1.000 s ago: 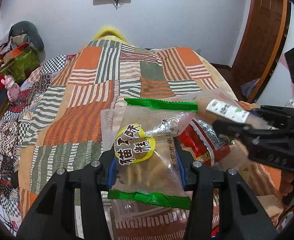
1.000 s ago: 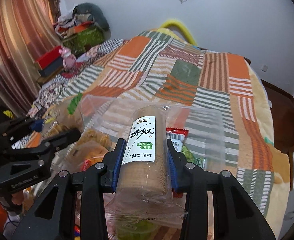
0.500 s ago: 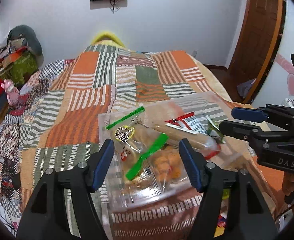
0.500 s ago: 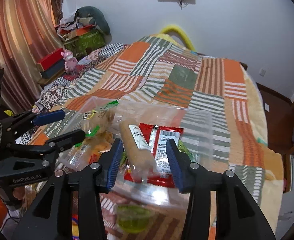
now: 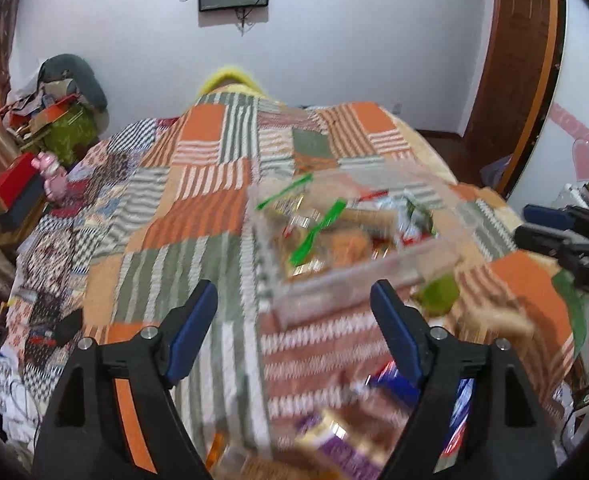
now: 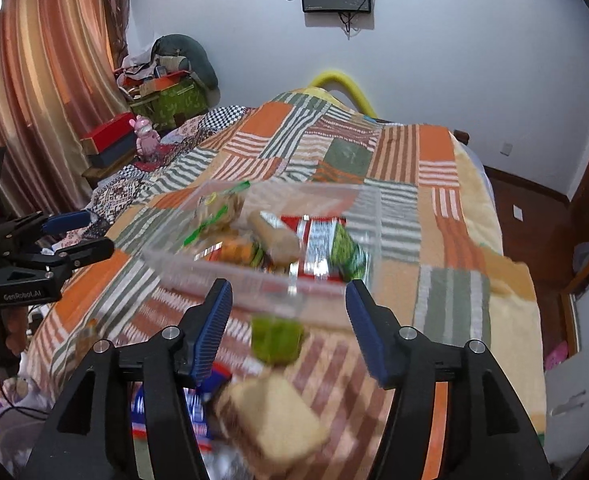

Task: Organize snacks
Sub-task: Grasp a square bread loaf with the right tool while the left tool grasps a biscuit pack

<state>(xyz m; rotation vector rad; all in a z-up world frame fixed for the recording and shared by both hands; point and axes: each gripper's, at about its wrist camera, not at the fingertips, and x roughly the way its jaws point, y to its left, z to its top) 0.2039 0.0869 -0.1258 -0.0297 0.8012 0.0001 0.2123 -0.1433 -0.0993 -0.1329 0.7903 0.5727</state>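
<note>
A clear plastic box (image 5: 346,286) (image 6: 198,268) sits on the patchwork bed and holds several snack packets: a green-edged biscuit bag (image 5: 314,232), a tan cracker roll (image 6: 274,236) and a red packet (image 6: 318,240). My left gripper (image 5: 294,320) is open and empty, short of the box. My right gripper (image 6: 288,316) is open and empty, above a green jelly cup (image 6: 276,338) in front of the box. Loose snacks lie near me: a tan bread packet (image 6: 270,428), a blue packet (image 6: 166,412) and a purple packet (image 5: 334,444).
The patchwork quilt (image 5: 214,184) covers the bed, with its edge and the floor to the right (image 6: 534,208). Boxes and clothes pile up at the far left (image 6: 166,92). A curtain (image 6: 34,80) hangs on the left. A door (image 5: 522,60) stands at the right.
Both grippers let go of their packets into the box, then pulled back towards me and opened wider. The biscuit bag and cracker roll now lie in the box.
</note>
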